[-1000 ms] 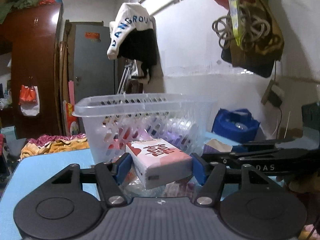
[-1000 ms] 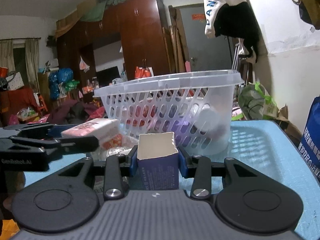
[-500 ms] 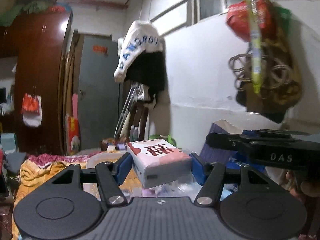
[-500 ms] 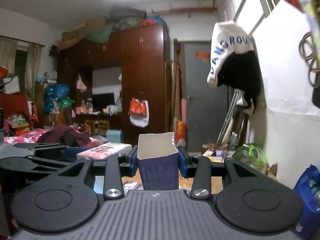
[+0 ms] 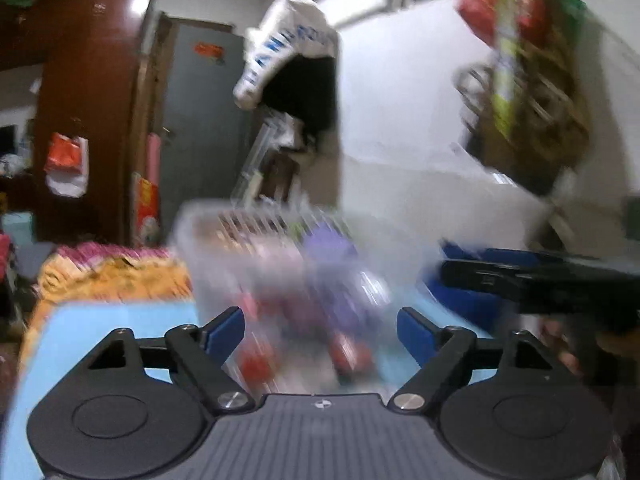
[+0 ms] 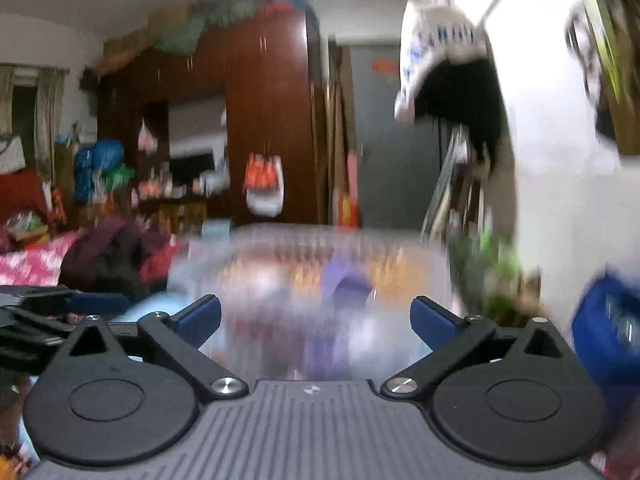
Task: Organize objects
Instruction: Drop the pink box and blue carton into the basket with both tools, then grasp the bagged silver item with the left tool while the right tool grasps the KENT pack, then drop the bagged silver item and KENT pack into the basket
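Note:
Both views are blurred by motion. My left gripper (image 5: 320, 330) is open and empty, just in front of the clear plastic basket (image 5: 208, 232) on the blue table. The basket holds several blurred items, among them a purple box (image 5: 332, 248). My right gripper (image 6: 316, 318) is open and empty too, facing the same basket (image 6: 416, 256), where a purple box (image 6: 348, 280) shows inside. The right gripper appears at the right of the left wrist view (image 5: 540, 280). The left gripper appears at the left edge of the right wrist view (image 6: 48, 312).
The blue table (image 5: 100, 320) runs under both grippers. A white wall (image 5: 400, 120) stands behind and to the right, with bags hanging on it (image 5: 528, 100). A blue bag (image 6: 608, 328) sits at the right. A wardrobe (image 6: 264, 120) and clutter fill the room behind.
Both grippers have opened and dropped their loads: the pink-and-white box and the purple carton are gone from the jaws. Both cameras have tilted down toward the basket.

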Demonstrator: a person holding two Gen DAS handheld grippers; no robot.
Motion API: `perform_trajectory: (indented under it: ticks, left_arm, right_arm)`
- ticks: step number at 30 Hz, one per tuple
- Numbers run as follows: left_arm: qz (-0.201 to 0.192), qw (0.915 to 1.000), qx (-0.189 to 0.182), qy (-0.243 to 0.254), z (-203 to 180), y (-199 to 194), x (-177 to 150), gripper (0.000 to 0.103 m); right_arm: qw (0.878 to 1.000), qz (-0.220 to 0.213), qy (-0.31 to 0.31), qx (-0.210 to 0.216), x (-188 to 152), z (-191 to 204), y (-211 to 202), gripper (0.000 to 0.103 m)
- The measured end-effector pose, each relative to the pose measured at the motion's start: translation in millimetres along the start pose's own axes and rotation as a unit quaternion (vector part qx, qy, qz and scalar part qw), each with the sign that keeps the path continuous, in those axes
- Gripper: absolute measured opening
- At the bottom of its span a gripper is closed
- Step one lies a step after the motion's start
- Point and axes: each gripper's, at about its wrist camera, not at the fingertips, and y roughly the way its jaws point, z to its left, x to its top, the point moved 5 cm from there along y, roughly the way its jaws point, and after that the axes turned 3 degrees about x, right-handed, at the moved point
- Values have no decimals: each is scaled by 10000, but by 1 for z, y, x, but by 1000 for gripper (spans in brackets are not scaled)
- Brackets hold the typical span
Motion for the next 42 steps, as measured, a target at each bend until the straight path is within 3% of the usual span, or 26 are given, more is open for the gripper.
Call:
perform_trajectory:
  ticks: [5, 9, 11, 14, 16, 17, 18, 19, 21, 24, 31, 42]
  left_arm:
    - [583, 9973, -392, 203, -34, -2, -59, 86]
    - [653, 9950, -234, 713, -51, 7, -78, 86]
    - [787, 9939, -124, 767, -49, 17, -84, 86]
    - [648, 9953, 97, 710, -34, 14, -89, 72]
    - [606, 9967, 85, 530, -21, 6, -90, 70]
    - [570, 9972, 94, 468, -14, 3, -90, 70]
    - [526, 9975, 133, 459, -10, 2, -89, 70]
    - [477, 9975, 207, 486, -6, 1, -89, 70]
    - [383, 9973, 327, 541, 0, -2, -89, 70]
    - [255, 9983, 321, 412, 8, -6, -88, 64]
    - [62, 9992, 218, 341, 14, -15, -87, 63]
    - [-69, 9994, 215, 244, 22, -21, -87, 63]
  right_arm:
    - [9983, 492, 290, -88, -66, -4, -3, 103]
    - [9961, 866, -151, -97, -76, 16, 16, 103]
    - [9935, 1041, -441, 115, -75, 29, 25, 101]
    - [9868, 1382, -827, 164, -78, 39, 40, 94]
    - [9844, 1552, -793, 248, -85, 38, 44, 81]
    - [9843, 1588, -705, 311, -88, 37, 46, 79]
    - [9850, 1587, -508, 441, -89, 33, 47, 71]
    - [9861, 1545, -387, 466, -90, 30, 44, 57]
    - [9886, 1429, -358, 305, -93, 25, 39, 45]
    - [9910, 1280, -326, 196, -98, 22, 28, 45]
    - [9974, 715, -46, -34, -103, 13, -1, 45]
    - [9988, 450, 183, -94, -96, 4, -5, 45]
